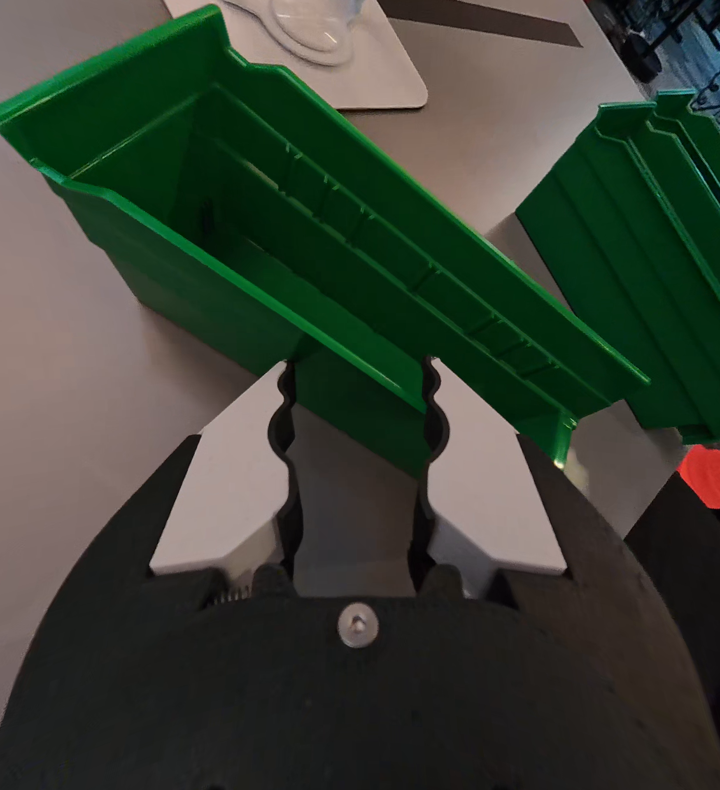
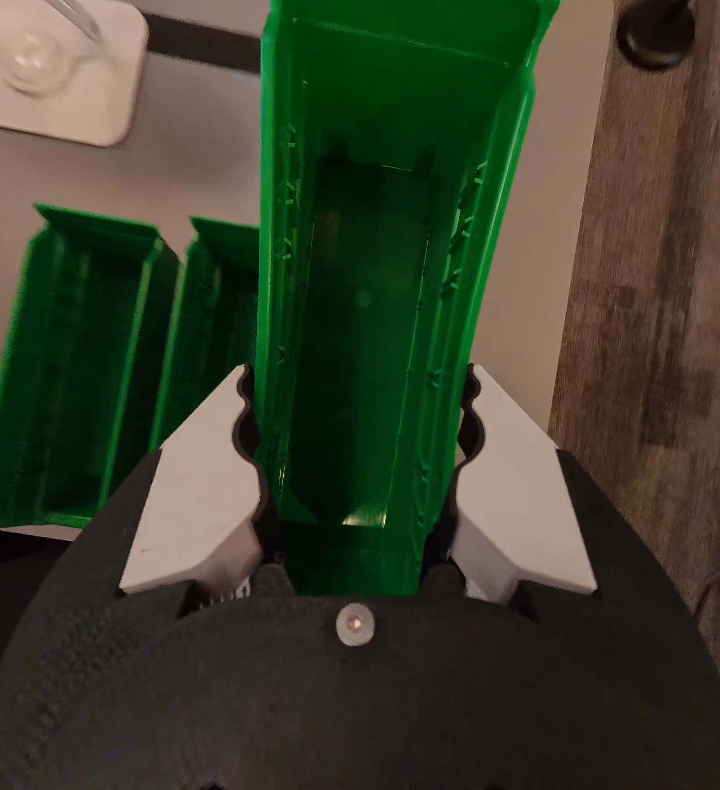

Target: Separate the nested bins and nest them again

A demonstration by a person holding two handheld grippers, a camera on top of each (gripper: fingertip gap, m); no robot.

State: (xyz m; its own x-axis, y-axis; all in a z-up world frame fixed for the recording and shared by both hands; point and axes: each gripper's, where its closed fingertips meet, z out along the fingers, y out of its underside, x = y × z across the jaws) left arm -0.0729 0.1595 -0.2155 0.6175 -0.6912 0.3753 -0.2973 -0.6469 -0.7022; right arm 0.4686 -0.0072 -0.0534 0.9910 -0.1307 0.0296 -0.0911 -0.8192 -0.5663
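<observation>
Only right view shows right tongs clamping a bin; left tongs gape.

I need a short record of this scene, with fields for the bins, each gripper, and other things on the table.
bins: three green ones in view, standing apart
held bin: gripped across its width by the right gripper
left bin: on the grey table; left gripper open, astride its side wall
middle bin: on the table, untouched
other: clear glass on a white mat
</observation>
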